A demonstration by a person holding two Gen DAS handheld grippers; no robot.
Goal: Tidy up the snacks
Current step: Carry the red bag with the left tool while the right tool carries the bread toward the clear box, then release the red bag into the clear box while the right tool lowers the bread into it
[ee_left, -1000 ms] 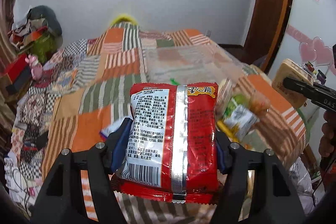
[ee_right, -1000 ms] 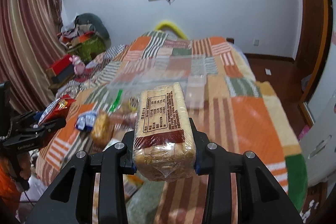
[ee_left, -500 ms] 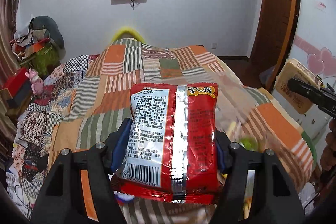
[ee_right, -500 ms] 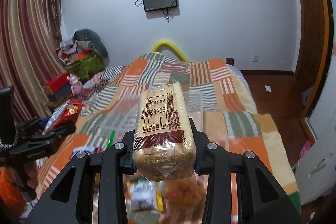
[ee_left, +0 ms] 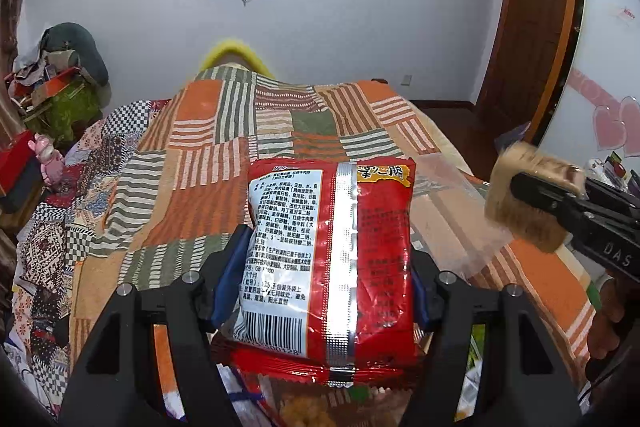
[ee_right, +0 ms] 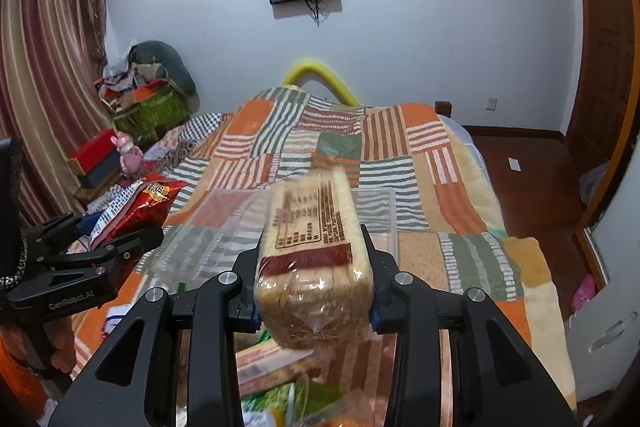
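Snacks were carried clamped, the left gripper (ee_left: 324, 283) squeezing a red noodle packet (ee_left: 328, 259) and the right gripper (ee_right: 314, 279) a wrapped bread loaf (ee_right: 312, 251), apparently bound for the clear bin (ee_right: 380, 211) at twelve o'clock on the bed (ee_right: 460, 187).

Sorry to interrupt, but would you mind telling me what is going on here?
A person is sorting snacks on a bed, with a gripper in each hand. The left gripper is shut on a red packet, and the right gripper is shut on a wrapped loaf. Both are held above a clear box on the blanket. More snacks lie loose at the near edge.
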